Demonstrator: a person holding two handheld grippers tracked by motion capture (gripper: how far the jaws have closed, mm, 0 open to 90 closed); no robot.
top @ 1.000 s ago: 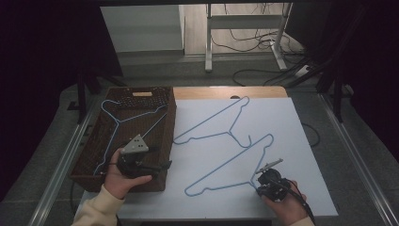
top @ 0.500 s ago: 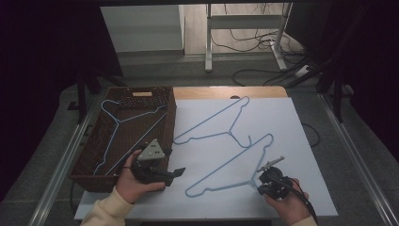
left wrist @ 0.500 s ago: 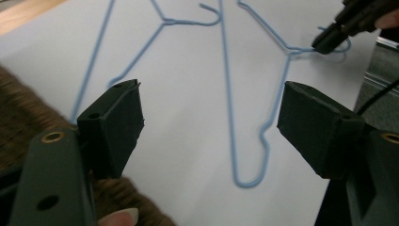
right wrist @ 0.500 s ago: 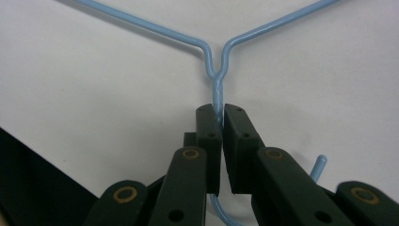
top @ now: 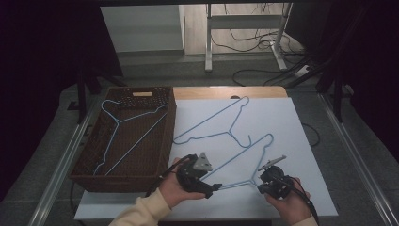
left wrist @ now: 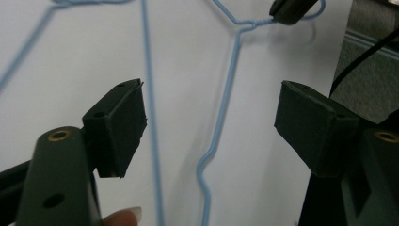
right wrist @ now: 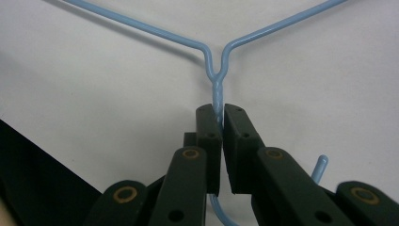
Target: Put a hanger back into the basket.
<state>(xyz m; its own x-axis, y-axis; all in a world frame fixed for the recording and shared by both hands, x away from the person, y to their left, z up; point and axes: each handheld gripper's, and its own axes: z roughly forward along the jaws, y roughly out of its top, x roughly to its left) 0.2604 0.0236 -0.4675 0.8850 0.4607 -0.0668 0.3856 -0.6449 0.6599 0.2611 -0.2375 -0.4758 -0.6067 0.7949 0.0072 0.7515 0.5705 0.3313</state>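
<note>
Nearest me, the right tool (top: 269,178) is clamped on the twisted neck of a light-blue wire coat hanger (top: 244,159) lying on the white tabletop (top: 301,136). At nine o'clock from it, the left tool (top: 210,187), having just narrowed slightly, stands apart astride the hanger's wire.

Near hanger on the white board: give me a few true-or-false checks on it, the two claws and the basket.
1. The right claw is shut on the near hanger's twisted neck. True.
2. The left claw grips the hanger wire. False: its jaws are open around the wire without pressing it.
3. The basket holds a blue hanger. True.
4. Three hangers lie on the white board. False: two, the near one and the far hanger.
</note>
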